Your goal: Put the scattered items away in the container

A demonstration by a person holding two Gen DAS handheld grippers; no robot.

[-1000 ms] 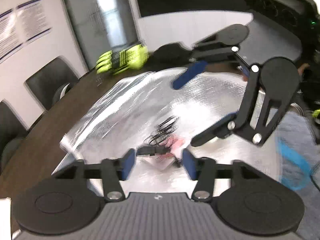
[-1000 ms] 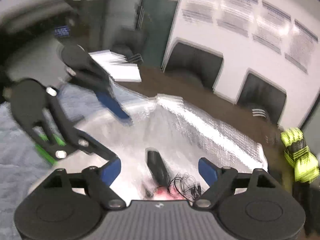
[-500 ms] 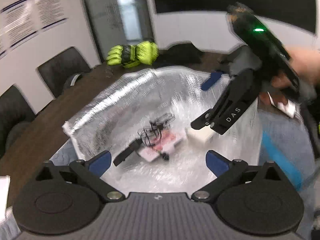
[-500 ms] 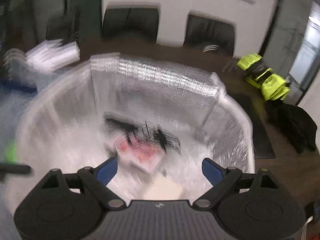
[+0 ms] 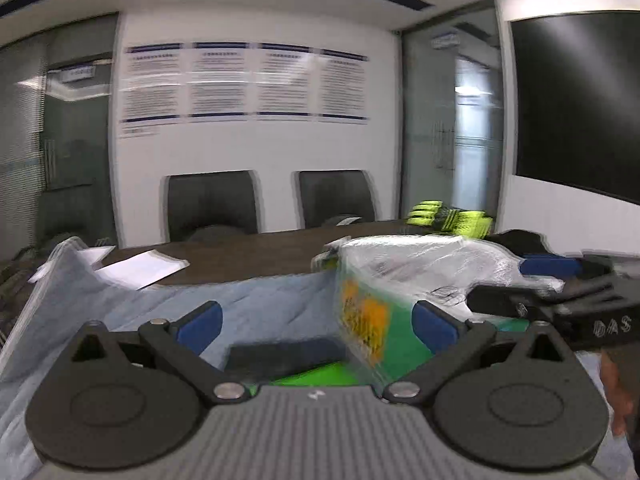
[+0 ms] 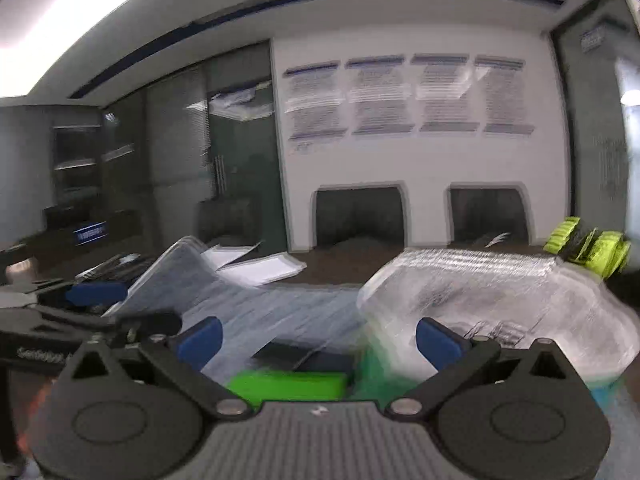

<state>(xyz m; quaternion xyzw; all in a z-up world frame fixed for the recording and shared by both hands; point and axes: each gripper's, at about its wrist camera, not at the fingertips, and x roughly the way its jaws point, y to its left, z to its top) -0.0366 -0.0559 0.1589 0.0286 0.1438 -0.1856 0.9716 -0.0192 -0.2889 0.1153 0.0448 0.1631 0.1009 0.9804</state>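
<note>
Behind the tabletop (image 5: 248, 258) stand two chairs. Both my tools, left (image 5: 316, 322) and right (image 6: 318, 342), have just opened wide and hold nothing. I should go down slowly for the green thing (image 6: 288, 386) beside the silver bag (image 6: 480, 292).

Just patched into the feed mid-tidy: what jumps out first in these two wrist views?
The crinkly silver foil bag bulges at right on the grey cloth, its printed side facing the left gripper. Neon-yellow gloves lie behind it on the dark table. Both the left and right gripper are wide open, empty.
</note>
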